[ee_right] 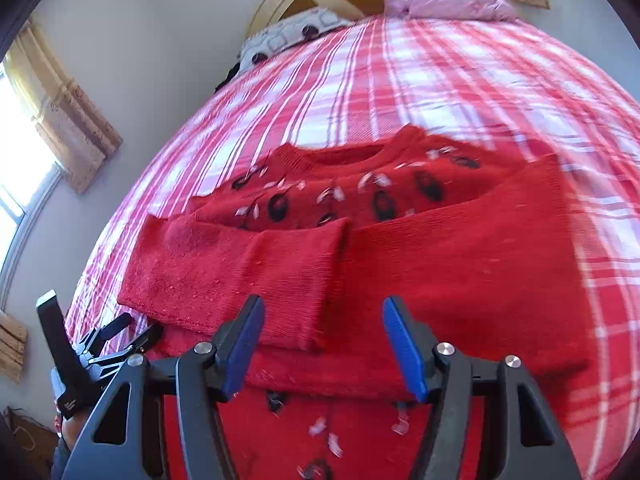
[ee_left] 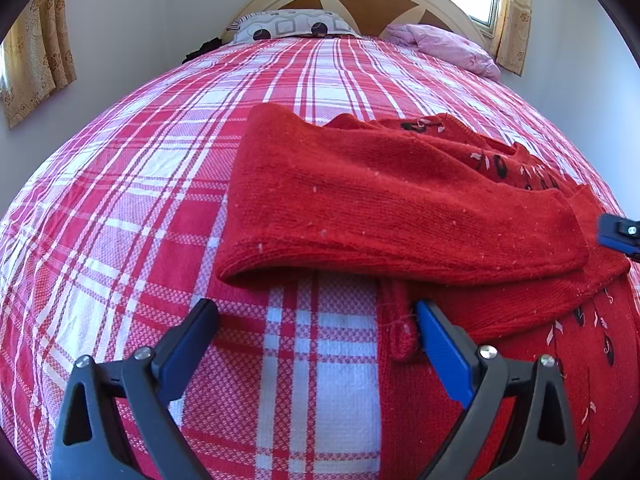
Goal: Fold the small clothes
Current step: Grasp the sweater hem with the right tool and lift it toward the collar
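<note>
Ahead, the red sweater [ee_right: 360, 240] lies crosswise on the bed [ee_left: 120, 200], sleeves folded in; right tool [ee_right: 323, 344] centred over its hem, left tool [ee_left: 316, 332] at its left edge, both wide open, empty.

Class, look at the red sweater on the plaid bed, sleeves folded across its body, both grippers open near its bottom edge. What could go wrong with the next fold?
1. The folded sleeves lie loose on the red sweater; lifting the hem may slide them out of place.
2. The left gripper sits mostly over bare plaid bedspread, so it might pinch bedspread instead of knit.
3. The right gripper could catch only the top layer, leaving an uneven fold.
</note>
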`<control>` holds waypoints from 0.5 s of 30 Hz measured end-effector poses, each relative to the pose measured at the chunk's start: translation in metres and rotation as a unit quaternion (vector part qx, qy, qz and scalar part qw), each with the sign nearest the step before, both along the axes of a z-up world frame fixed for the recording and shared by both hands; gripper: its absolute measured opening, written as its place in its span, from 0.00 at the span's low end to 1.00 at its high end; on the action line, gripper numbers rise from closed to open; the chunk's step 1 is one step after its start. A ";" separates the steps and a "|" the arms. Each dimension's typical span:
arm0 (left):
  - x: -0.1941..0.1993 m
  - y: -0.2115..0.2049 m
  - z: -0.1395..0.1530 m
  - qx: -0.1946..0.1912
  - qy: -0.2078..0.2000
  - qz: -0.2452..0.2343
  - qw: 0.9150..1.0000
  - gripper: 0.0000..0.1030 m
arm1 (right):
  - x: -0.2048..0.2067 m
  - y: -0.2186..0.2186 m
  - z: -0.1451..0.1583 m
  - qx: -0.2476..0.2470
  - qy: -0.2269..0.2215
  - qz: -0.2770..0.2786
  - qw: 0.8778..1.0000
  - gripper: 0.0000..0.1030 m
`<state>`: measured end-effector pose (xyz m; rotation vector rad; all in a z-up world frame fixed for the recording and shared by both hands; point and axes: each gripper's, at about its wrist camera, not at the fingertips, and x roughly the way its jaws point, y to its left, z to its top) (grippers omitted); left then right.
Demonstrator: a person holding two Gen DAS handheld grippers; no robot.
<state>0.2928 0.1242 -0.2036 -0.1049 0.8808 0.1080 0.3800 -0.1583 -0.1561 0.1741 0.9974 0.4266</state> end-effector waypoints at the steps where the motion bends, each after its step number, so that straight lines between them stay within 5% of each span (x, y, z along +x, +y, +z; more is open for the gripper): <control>1: 0.000 0.000 0.000 -0.001 0.000 0.000 1.000 0.98 | 0.003 0.008 -0.006 -0.009 0.006 0.001 1.000 0.58; 3: 0.000 0.000 0.000 -0.003 -0.001 0.000 1.000 0.98 | 0.006 0.017 -0.013 -0.022 0.013 0.006 1.000 0.47; 5: 0.000 0.001 0.000 -0.004 -0.001 0.000 1.000 0.98 | 0.005 0.029 -0.019 -0.033 0.016 0.021 0.999 0.25; 8: 0.000 0.001 0.000 -0.005 -0.002 0.001 1.000 0.98 | 0.000 0.033 -0.017 -0.042 0.006 0.028 0.999 0.13; 15: -0.001 0.001 -0.001 -0.007 -0.003 0.001 1.000 0.98 | -0.008 0.009 0.014 -0.045 -0.044 0.009 0.998 0.07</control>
